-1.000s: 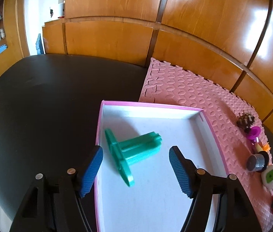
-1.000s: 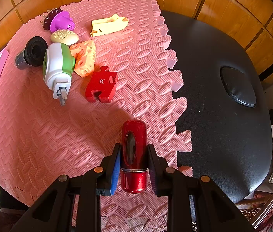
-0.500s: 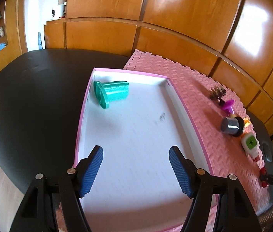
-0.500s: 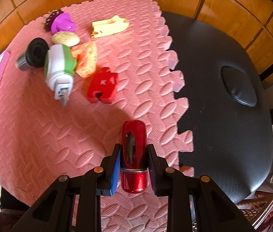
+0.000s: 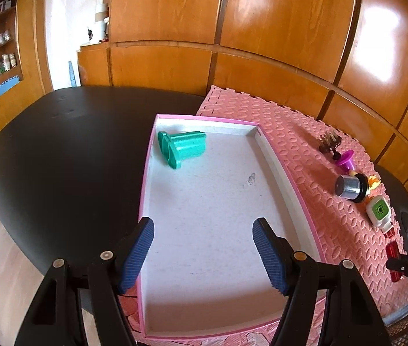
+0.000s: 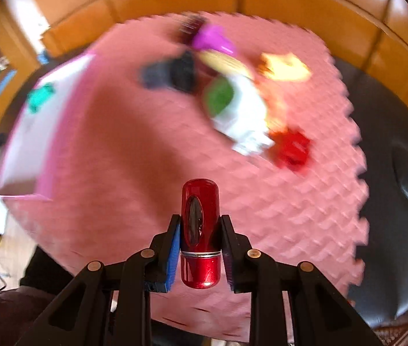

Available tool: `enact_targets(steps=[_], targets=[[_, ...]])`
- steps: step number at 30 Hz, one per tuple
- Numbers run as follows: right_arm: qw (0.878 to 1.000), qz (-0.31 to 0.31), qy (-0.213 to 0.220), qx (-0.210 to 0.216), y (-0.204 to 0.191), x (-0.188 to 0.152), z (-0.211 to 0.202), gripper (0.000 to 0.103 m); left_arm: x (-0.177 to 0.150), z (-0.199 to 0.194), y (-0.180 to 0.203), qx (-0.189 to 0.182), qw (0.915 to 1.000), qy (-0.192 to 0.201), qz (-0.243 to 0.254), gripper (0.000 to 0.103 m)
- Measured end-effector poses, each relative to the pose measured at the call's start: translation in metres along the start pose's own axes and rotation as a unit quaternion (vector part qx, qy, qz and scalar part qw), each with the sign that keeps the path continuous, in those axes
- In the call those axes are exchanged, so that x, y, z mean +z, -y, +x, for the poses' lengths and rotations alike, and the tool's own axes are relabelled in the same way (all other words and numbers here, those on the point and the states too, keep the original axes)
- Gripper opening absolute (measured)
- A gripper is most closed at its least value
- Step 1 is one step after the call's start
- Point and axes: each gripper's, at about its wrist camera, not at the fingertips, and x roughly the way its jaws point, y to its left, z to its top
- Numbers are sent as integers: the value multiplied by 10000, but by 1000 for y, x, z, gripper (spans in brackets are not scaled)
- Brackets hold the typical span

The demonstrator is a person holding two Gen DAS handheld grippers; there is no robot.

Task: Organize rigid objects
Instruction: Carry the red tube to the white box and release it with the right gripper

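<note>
The right tool [image 6: 201,240] is seen clamped on a red capsule-shaped case [image 6: 200,230], gripped across its narrow width so that the rounded end projects ahead for release. The left tool [image 5: 203,255] is held half open and empty above the near end of the pink-rimmed tray [image 5: 296,178], presumably clear of the drop zone. Beyond, a green plastic piece [image 5: 185,148] is already lodged in the tray's far corner; unsorted toys are left on the pink foam mat [image 6: 134,155].

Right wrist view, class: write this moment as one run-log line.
right tool: shut on red capsule-shaped case | position: above pink foam mat | pink-rimmed tray: holds green plastic part | left tool: open, empty
</note>
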Motion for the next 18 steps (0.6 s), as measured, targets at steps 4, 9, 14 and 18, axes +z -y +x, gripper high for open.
enact_targets(steps=[4,9,14,18], targets=[[9979,-377,203,484,-42,20,-1,25,-2,-1,-5,31,10000,-9,-53,72],[9915,-731,231,1052,-97,49,12,25,-5,-2,-15,68,9999,-37,-131,72],[9845,-1051,187,1391,-152,76,32,25,-9,-2,-30,132,9995,-38,-294,72],[9795,-1250,148,1571,-190,97,50,25,-11,-6,-47,218,9986,0,-475,72]])
